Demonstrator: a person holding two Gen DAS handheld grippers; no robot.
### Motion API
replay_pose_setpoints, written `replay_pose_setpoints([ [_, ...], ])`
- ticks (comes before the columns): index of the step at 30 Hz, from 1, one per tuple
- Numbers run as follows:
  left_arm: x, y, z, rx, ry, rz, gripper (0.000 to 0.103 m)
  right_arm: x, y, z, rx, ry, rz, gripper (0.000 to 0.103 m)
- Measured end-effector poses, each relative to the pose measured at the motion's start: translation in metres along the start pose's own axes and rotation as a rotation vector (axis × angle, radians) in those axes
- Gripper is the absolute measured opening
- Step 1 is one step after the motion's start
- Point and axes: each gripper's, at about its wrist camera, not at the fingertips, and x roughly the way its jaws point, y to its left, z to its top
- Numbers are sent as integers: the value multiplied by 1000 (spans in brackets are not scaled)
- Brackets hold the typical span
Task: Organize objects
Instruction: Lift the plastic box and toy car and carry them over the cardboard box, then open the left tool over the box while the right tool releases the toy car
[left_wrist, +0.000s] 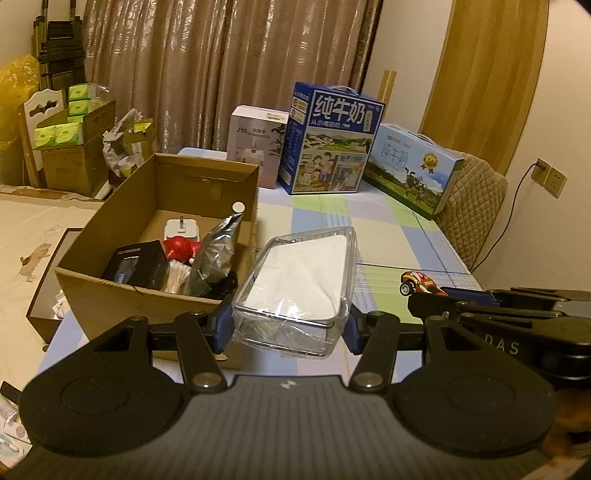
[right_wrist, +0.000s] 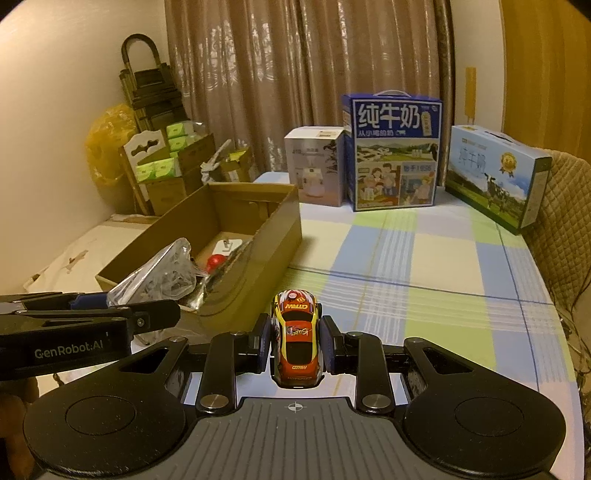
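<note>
Checked tablecloth (right_wrist: 406, 258), cardboard box (left_wrist: 122, 291) frame left — left gripper (left_wrist: 291, 325) clamps clear case (left_wrist: 299, 280), right gripper (right_wrist: 295, 347) pinches toy car (right_wrist: 295, 339); carrying step, next likely lowering both into box.

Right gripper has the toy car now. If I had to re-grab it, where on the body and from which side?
Grip the toy car across its two flat door sides, coming from behind its tail along its length, as the right gripper does now. The body is narrow and long, so the fingers span its width, clear of the rounded roof.
</note>
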Motion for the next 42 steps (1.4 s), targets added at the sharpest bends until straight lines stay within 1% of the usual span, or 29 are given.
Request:
replay_pose_setpoints([
  [6, -4, 9, 2, -6, -6, 13, 52, 7, 7, 5, -8, 4, 15, 25],
  [11, -5, 22, 5, -14, -10, 34, 52, 20, 20, 12, -20, 10, 42, 25],
  [15, -5, 36, 10, -10, -21, 70, 52, 35, 33, 19, -32, 12, 67, 25],
  [21, 0, 66, 25, -17, -31, 126, 52, 63, 48, 34, -25, 22, 110, 25],
  [24, 5, 81, 34, -12, -30, 149, 52, 76, 54, 43, -27, 22, 124, 25],
  [31, 26, 111, 51, -20, -16, 178, 52, 106, 64, 57, -28, 38, 146, 25],
  [35, 40, 123, 55, -11, 3, 189, 52, 121, 67, 63, -21, 46, 153, 25],
  [42, 59, 137, 61, -13, 19, 197, 52, 136, 70, 69, -12, 53, 161, 25],
])
